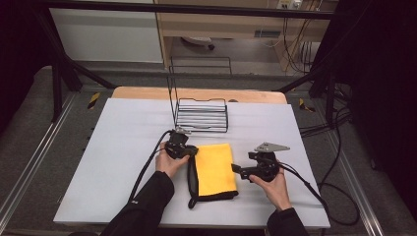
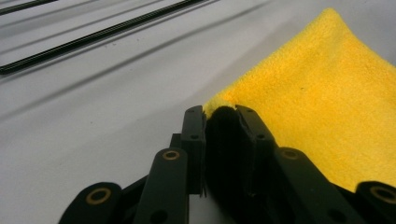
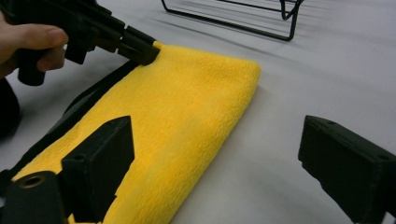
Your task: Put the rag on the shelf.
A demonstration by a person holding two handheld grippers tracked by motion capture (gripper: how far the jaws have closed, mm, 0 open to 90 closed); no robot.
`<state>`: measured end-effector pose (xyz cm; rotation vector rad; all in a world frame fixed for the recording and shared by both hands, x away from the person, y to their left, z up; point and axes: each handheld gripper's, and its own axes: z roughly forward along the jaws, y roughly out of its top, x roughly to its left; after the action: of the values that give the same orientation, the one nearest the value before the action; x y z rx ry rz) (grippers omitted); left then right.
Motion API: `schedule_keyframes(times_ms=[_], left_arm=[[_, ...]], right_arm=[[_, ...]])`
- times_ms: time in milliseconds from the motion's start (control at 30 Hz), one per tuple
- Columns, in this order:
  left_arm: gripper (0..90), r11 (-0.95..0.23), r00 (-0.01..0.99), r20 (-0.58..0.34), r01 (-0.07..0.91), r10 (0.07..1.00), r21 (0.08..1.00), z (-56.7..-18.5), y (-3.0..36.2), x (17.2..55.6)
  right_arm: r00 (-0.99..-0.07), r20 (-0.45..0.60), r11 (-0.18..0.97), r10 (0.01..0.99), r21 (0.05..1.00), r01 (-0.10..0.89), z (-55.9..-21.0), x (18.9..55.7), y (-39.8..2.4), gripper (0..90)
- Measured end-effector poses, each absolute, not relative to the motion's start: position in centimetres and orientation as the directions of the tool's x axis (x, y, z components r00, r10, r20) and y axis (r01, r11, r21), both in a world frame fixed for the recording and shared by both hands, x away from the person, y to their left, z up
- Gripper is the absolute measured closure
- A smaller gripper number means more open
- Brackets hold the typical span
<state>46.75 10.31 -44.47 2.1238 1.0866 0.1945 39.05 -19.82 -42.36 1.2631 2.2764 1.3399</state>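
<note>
Nearest the camera, the person's sleeves reach over the white counter (image 1: 123, 147) to a folded yellow cloth (image 1: 216, 167) with a black underside, lying between both hands in front of a wire rack (image 1: 201, 115). Left claw (image 2: 219, 112) is pinching the cloth's far left corner. Right claw (image 3: 215, 154) stands spread over the cloth's near right edge, gripping nothing.

A black wire rack (image 1: 201, 116) stands on the white table (image 1: 123, 147).
</note>
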Motion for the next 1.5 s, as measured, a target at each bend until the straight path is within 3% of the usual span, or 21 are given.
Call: schedule_keyframes(times_ms=[333, 500, 567, 1267, 1500], left_arm=[[74.9, -0.387, 0.644, -0.167, 0.625, 0.747, 0.678, -44.6, 10.2, 46.7], [75.0, -0.390, 0.647, -0.168, 0.624, 0.744, 0.677, -44.6, 10.2, 46.8], [75.1, -0.398, 0.652, -0.160, 0.619, 0.741, 0.677, -44.6, 10.2, 46.7], [75.5, -0.388, 0.653, -0.181, 0.625, 0.735, 0.677, -44.7, 10.4, 46.9], [78.0, -0.365, 0.647, -0.220, 0.642, 0.730, 0.675, -44.6, 10.8, 47.1]], right_arm=[[-0.559, 0.193, 0.227, 0.806, 0.773, 0.593, -42.9, 43.6, -17.4, 24.7], [-0.547, 0.198, 0.234, 0.813, 0.750, 0.619, -43.4, 45.5, -16.3, 34.8], [-0.537, 0.199, 0.240, 0.820, 0.732, 0.637, -43.9, 46.2, -16.2, 45.0], [-0.519, 0.319, 0.228, 0.793, 0.636, 0.737, -44.9, 47.0, -16.1, 79.7], [-0.517, 0.316, 0.222, 0.796, 0.642, 0.734, -44.6, 46.9, -16.1, 83.2]])
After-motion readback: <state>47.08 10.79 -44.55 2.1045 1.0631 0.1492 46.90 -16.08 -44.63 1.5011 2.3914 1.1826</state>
